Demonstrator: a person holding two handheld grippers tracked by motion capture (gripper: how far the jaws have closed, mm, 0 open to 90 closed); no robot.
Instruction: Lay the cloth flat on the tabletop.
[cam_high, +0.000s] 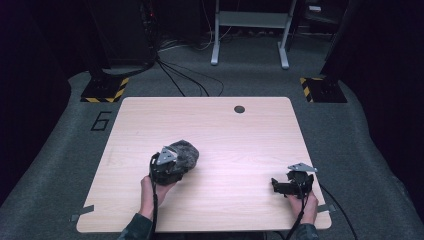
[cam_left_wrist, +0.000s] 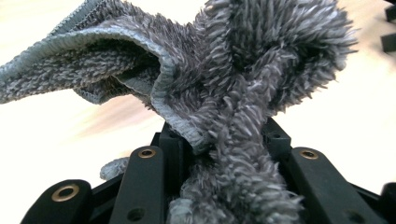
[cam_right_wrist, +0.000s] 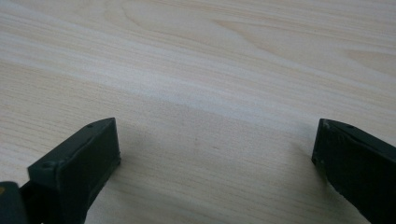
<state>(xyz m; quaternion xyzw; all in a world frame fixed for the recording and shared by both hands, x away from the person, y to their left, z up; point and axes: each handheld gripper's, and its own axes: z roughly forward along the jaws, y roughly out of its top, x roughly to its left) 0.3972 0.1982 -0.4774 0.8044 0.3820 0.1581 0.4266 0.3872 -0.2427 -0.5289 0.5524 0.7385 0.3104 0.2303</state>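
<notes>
- A wooden table (cam_high: 215, 130) is seen in a dark room
- A grey cloth (cam_left_wrist: 219, 88) is pinched by the left claw (cam_high: 172, 162), left of centre
- The right claw (cam_high: 292, 182), spread and empty, is held well to the cloth's right

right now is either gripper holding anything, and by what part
The left gripper is shut on the grey fluffy cloth, pinching a bunched fold beside its hemmed edge. The right gripper is open, holding nothing.
</notes>
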